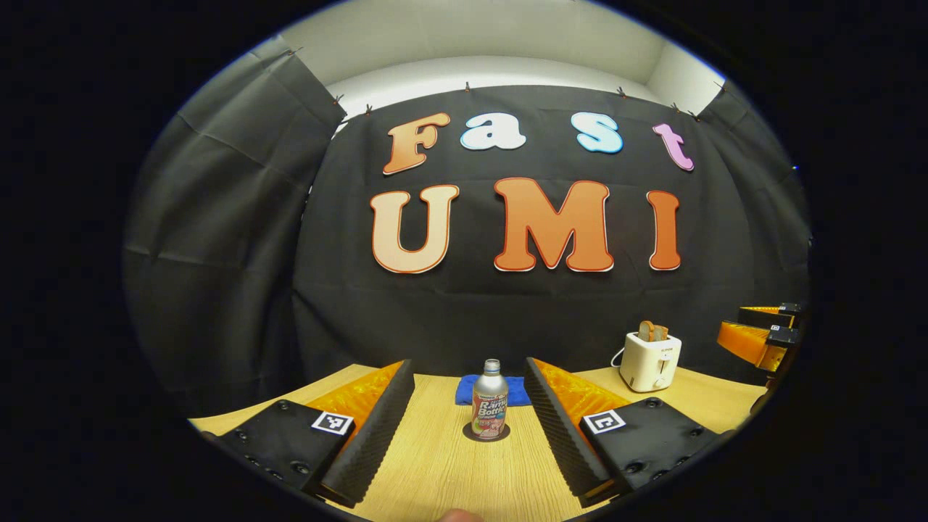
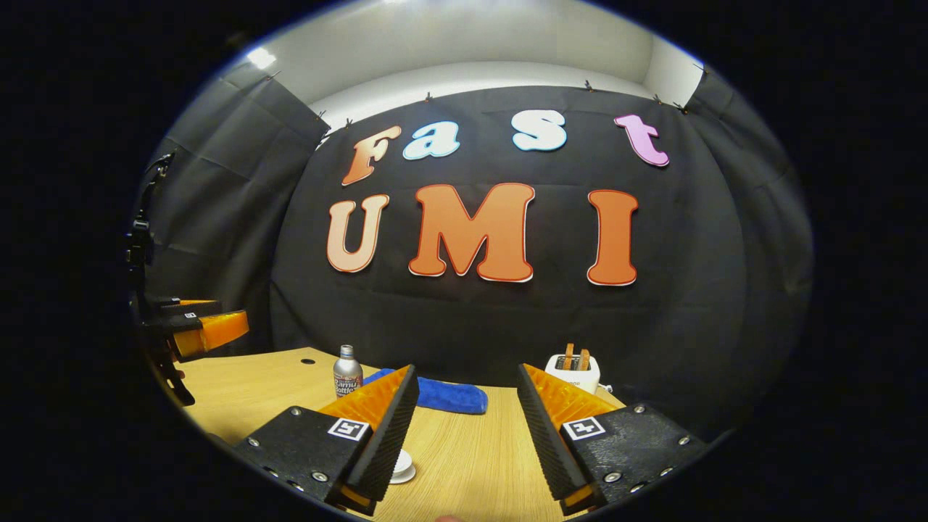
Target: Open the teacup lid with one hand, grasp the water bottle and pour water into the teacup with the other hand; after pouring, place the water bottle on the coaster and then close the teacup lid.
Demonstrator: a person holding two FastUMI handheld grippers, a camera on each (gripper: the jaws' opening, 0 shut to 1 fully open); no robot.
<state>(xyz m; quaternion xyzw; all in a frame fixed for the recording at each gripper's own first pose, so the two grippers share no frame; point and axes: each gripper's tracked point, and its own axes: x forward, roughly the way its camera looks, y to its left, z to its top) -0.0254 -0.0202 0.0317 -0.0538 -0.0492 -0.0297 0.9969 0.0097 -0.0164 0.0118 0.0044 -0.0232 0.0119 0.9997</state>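
- Starting looks like the step in hand: both claws are spread wide and hold nothing, the left gripper (image 1: 467,428) above the table (image 1: 435,471) facing the bottle (image 1: 489,409).
- The bottle stands upright on a dark coaster (image 1: 486,433), capless, apart from both fingers.
- A white piece, likely the teacup (image 2: 401,464), peeks out by the right gripper (image 2: 464,442); I judge its lid comes first, gripped squarely.
- Behind lie a blue cloth (image 2: 442,395) and a toaster (image 1: 650,360).
- Wood-grain tabletop, black cloth walls.
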